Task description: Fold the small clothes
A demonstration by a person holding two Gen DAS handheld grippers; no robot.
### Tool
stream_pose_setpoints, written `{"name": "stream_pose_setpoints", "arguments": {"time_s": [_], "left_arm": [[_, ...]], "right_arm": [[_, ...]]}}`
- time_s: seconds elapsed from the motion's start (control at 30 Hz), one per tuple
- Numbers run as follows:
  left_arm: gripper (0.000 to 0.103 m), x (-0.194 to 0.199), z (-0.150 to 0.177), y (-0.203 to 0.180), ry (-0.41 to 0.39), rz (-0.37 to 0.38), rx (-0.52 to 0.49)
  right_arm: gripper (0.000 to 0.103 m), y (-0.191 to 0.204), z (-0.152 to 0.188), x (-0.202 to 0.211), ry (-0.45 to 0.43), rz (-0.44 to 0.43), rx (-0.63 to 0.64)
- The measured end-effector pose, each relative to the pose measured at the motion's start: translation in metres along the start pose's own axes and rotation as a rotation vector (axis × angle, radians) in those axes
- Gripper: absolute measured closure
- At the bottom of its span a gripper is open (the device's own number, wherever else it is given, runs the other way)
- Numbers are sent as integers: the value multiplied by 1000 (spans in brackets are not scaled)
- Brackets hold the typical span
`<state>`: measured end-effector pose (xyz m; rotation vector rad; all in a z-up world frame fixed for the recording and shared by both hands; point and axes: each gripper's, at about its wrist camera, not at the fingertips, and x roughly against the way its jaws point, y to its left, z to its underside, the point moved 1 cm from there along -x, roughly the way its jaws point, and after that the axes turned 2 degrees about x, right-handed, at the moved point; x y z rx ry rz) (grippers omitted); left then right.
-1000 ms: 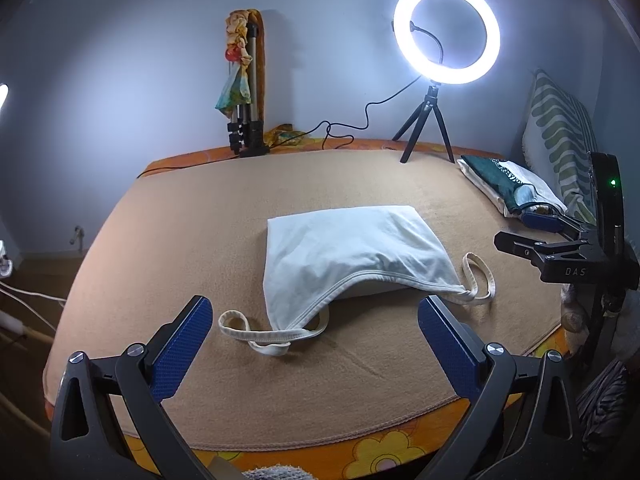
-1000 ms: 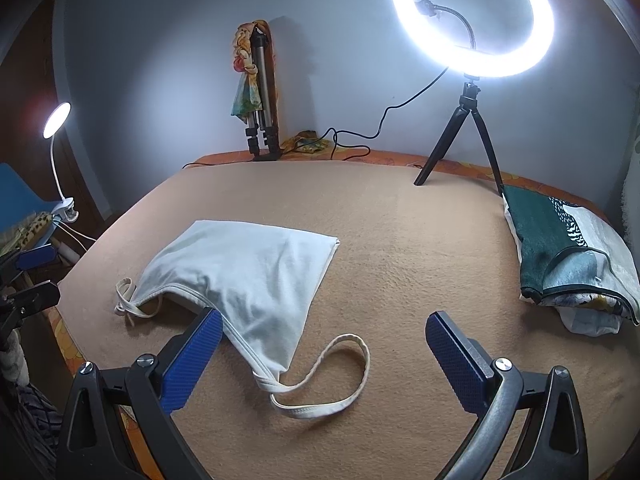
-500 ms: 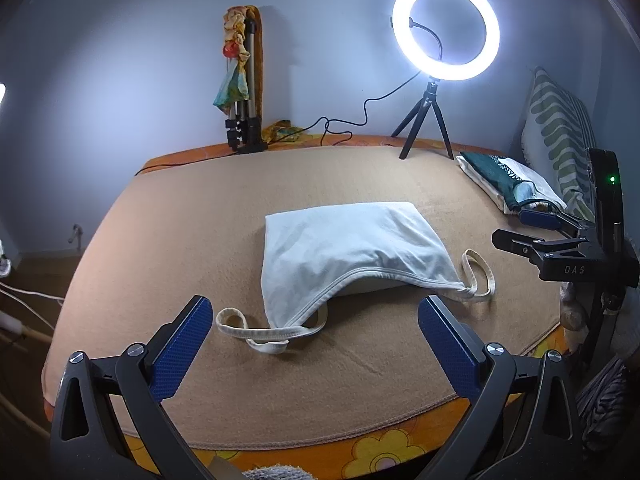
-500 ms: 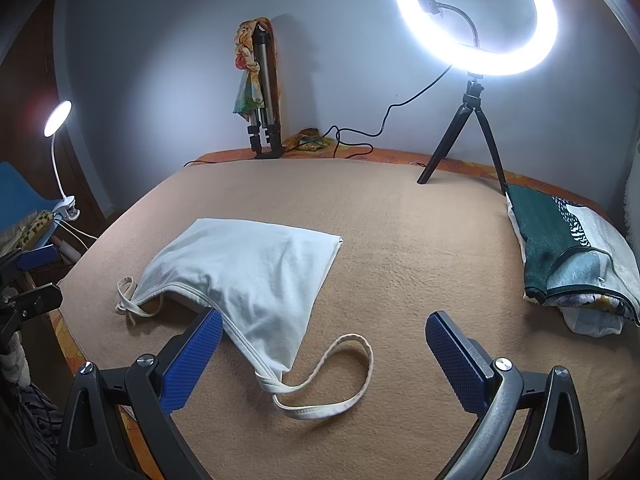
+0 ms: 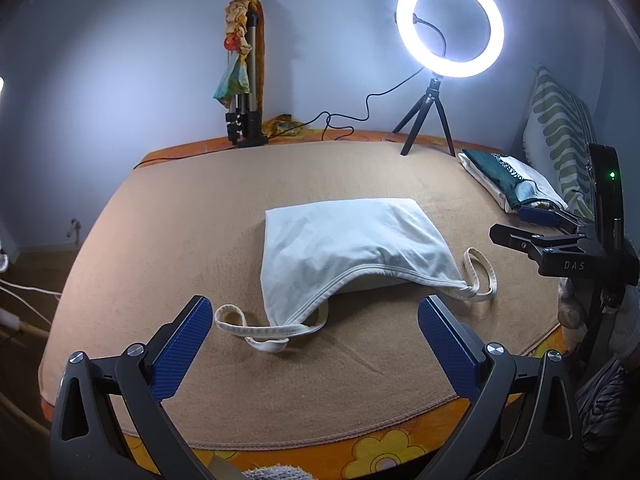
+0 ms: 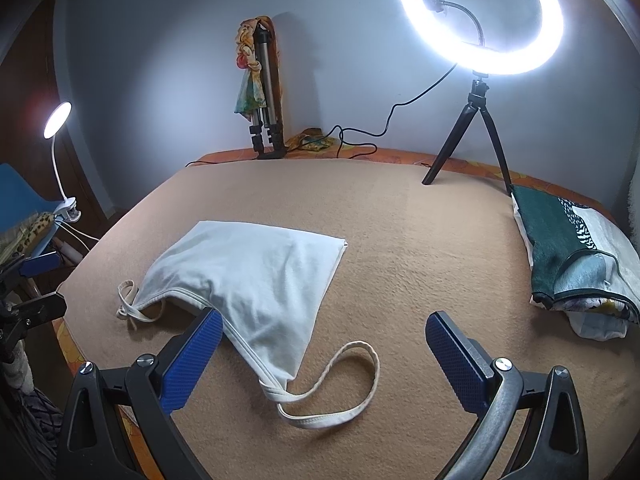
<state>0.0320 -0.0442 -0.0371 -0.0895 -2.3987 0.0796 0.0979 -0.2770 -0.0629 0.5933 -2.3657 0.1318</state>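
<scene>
A tan blanket (image 5: 192,216) covers the bed against a pale wall, and above its near edge the left gripper (image 5: 316,334) and right gripper (image 6: 324,350) each hang with jaws spread wide and empty, the white camisole (image 5: 344,248) lying flat mid-bed just beyond them. Its loose straps (image 6: 340,392) trail toward the near edge, so a pinch may catch only a strap and drag the cloth askew. Open blanket lies behind and left; the folded pile (image 6: 572,256) and ring light (image 5: 450,24) crowd the right.
</scene>
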Motion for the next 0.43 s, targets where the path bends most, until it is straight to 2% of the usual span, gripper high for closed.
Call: {"name": "stream_pose_setpoints", "arguments": {"time_s": [0.43], "left_arm": [[1,-2,1,4,7,4,10]], "right_arm": [[0,1,-2,-7,14,-6,6]]}}
